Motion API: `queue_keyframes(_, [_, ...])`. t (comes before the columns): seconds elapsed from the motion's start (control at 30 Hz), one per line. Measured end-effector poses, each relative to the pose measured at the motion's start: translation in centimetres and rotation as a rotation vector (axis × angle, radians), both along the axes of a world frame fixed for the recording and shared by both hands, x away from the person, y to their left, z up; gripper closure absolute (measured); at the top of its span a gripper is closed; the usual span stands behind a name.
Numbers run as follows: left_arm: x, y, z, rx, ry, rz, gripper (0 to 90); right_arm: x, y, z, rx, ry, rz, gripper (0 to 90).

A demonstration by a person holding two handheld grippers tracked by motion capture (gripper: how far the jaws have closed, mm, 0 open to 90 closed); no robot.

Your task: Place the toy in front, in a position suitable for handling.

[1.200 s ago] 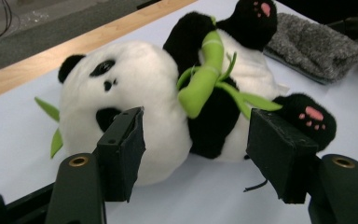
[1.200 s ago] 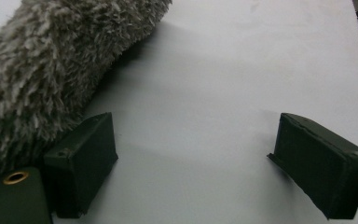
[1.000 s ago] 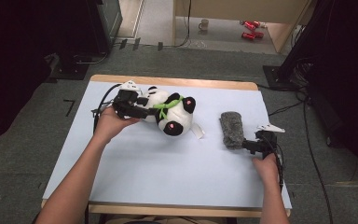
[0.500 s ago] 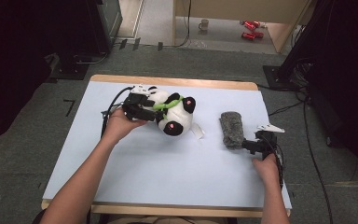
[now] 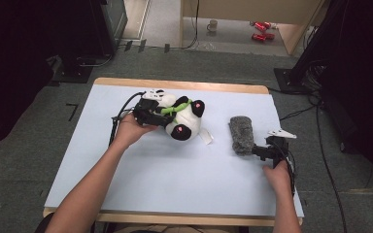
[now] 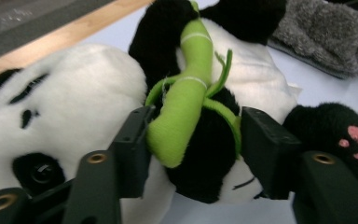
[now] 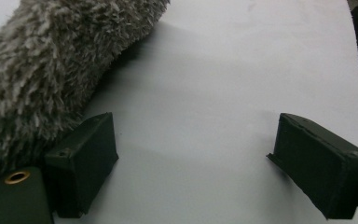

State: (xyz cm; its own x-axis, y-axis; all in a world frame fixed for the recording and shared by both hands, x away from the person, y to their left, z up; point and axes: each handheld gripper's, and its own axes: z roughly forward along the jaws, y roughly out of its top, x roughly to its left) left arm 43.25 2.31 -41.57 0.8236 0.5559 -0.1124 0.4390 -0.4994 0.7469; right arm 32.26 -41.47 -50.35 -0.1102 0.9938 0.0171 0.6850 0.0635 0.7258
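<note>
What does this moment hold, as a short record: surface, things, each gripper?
surface: pale blue table top
toy: panda plush on its side, green bamboo stalk on its front
other thing: grey fuzzy roll, right of the panda, apart from it
left gripper: jaws just closing around the stalk and black arm, gap at the right pad
right gripper: open, nothing between the jaws, beside the roll

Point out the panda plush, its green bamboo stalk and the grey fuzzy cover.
panda plush (image 5: 187, 121), high view, on its white belly.
green bamboo stalk (image 6: 182, 109), left gripper view, on the stalk's thick lower section.
grey fuzzy cover (image 5: 241, 134), high view, on its middle.
</note>
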Motion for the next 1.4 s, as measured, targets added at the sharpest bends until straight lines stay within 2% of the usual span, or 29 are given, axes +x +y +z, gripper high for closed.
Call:
queue_keyframes(0.17, [0.3,0.0,-0.5,-0.038,0.035,0.002,55.4,-0.1,0.0,0.0,0.001,0.000,-0.007,12.9])
queue_keyframes(0.23, [0.4,0.1,-0.6,-0.041,0.033,0.000,61.4,-0.1,0.1,0.0,0.001,0.000,-0.007,12.9])
queue_keyframes(0.33, [-0.2,-0.1,-0.7,-0.031,-0.002,0.028,69.5,-0.2,0.1,0.0,0.001,0.000,-0.009,12.9])
queue_keyframes(0.5, [-0.4,0.3,-0.3,-0.047,0.033,0.068,73.3,-0.2,0.1,0.0,0.002,0.001,-0.010,13.0])
queue_keyframes(0.57, [-0.7,0.4,-0.1,-0.043,0.027,0.076,74.7,-0.2,0.1,0.0,0.001,0.000,-0.010,13.0])
queue_keyframes(0.7, [-1.3,0.4,0.8,-0.069,0.041,0.116,75.3,-0.2,0.1,0.0,0.002,0.001,-0.010,13.0])
queue_keyframes(0.73, [-1.8,0.4,1.3,-0.081,0.058,0.124,75.4,-0.2,0.1,0.0,0.001,0.002,-0.010,12.9])
queue_keyframes(0.8, [-2.1,0.5,1.6,-0.087,0.064,0.130,75.6,-0.2,0.1,0.0,0.002,0.002,-0.010,12.9])
queue_keyframes(0.83, [-2.9,0.5,1.9,-0.097,0.076,0.139,75.6,-0.1,0.1,0.0,0.003,0.003,-0.010,12.9])
queue_keyframes(0.9, [-3.3,0.5,1.9,-0.098,0.078,0.139,75.6,-0.1,0.1,0.0,0.004,0.003,-0.011,12.9])
queue_keyframes(0.93, [-4.2,0.4,2.0,-0.100,0.089,0.153,75.7,-0.1,0.0,0.0,0.005,0.004,-0.010,12.9])
queue_keyframes(1.0, [-5.1,0.3,2.0,-0.106,0.106,0.168,75.6,-0.1,0.0,0.0,0.006,0.004,-0.011,12.8])
queue_keyframes(1.2, [-7.3,-0.9,1.9,-0.141,0.181,0.217,75.3,-0.1,0.0,0.0,0.008,0.006,-0.012,12.7])
queue_keyframes(1.27, [-7.9,-1.4,1.8,-0.136,0.184,0.228,74.8,-0.1,0.0,0.0,0.009,0.006,-0.012,12.7])
queue_keyframes(1.3, [-8.1,-1.6,1.7,-0.135,0.172,0.236,74.7,-0.1,0.0,0.0,0.008,0.006,-0.011,12.7])
queue_keyframes(1.4, [-8.5,-1.7,1.5,-0.168,0.178,0.253,74.5,-0.1,0.0,0.0,0.010,0.007,-0.012,12.7])
